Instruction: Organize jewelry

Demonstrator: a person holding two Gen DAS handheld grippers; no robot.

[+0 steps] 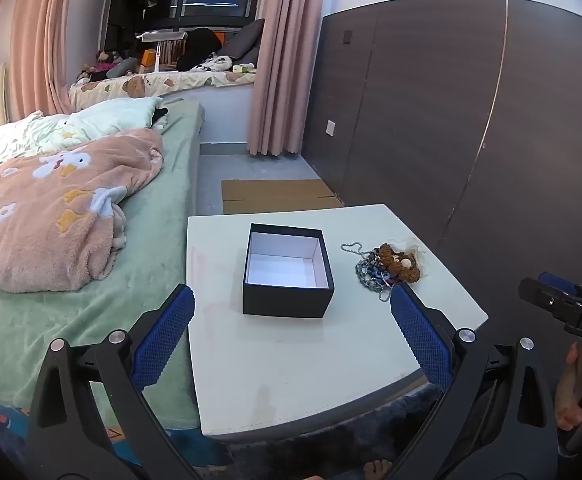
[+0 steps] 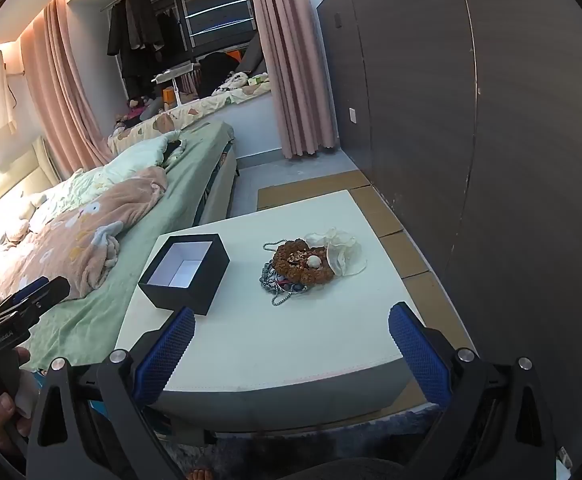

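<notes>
Now, L to R: left gripper (image 1: 293, 308) is held w/ fingers wide apart; black box (image 1: 288, 270) is set open on white table (image 1: 291, 360); jewelry pile (image 1: 387, 268) is heaped beside it, untouched; right gripper (image 2: 291, 326) is spread too.

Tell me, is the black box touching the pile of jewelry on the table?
Apart. The right wrist view shows bare white table between the black box and the jewelry pile; the left wrist view shows the same gap.
</notes>
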